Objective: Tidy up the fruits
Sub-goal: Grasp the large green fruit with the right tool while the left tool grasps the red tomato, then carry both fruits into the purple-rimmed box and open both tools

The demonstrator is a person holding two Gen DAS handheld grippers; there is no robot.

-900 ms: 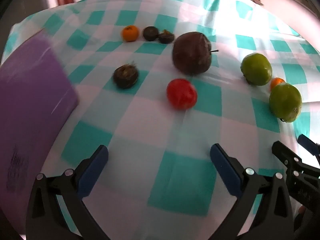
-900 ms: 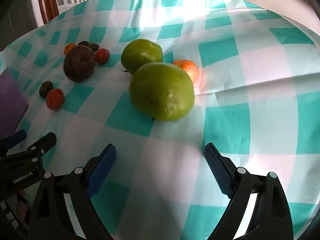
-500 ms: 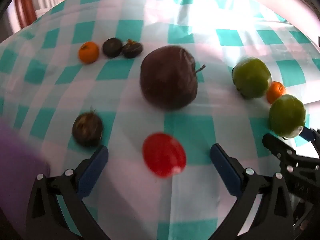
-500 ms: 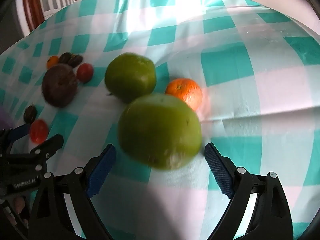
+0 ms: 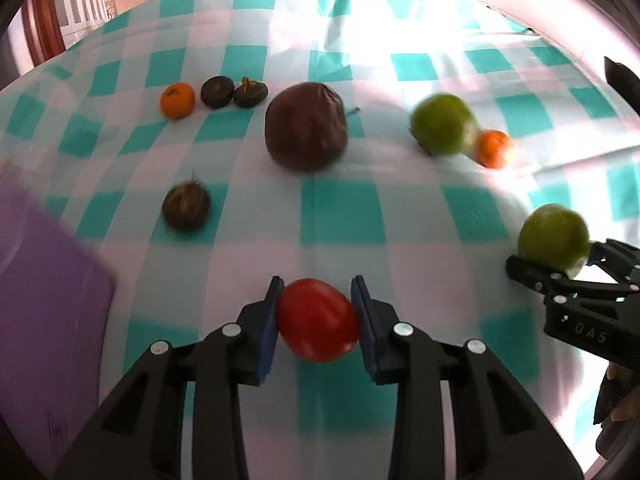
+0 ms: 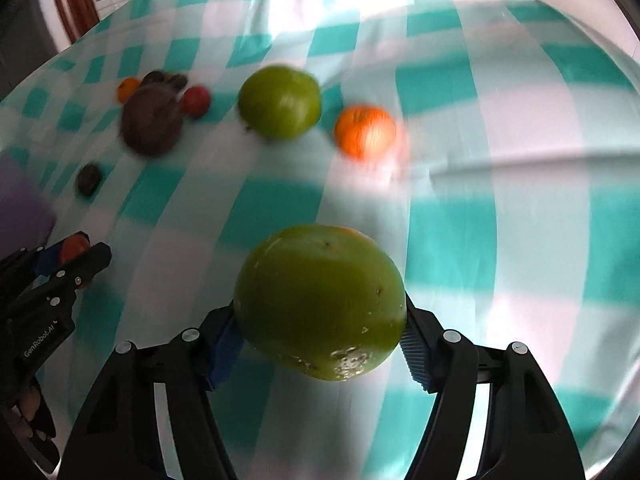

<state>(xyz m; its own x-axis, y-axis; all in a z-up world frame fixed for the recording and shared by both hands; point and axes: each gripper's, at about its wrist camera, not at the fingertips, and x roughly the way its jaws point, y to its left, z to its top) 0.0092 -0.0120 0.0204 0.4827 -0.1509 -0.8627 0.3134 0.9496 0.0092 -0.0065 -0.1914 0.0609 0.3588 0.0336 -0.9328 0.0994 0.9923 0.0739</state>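
Note:
My left gripper point(image 5: 318, 320) is shut on a red tomato point(image 5: 318, 320), held low over the checked cloth. My right gripper point(image 6: 320, 332) is shut on a large green fruit point(image 6: 320, 300); it also shows at the right of the left wrist view point(image 5: 554, 238). On the cloth lie a second green fruit point(image 6: 280, 100), a small orange point(image 6: 365, 131), a big dark purple fruit point(image 5: 306, 126), a small dark fruit point(image 5: 186, 207), another small orange point(image 5: 177, 100), two dark fruits point(image 5: 234, 91) and a second red tomato point(image 6: 196, 100).
A purple board point(image 5: 44, 300) lies at the left edge of the teal and white checked tablecloth point(image 5: 340, 212). The cloth has a crease to the right of the orange. A wooden door frame stands at the far left.
Both grippers moved forward and closed: the left one onto the red tomato, the right one onto the near green fruit. Both were open and empty before.

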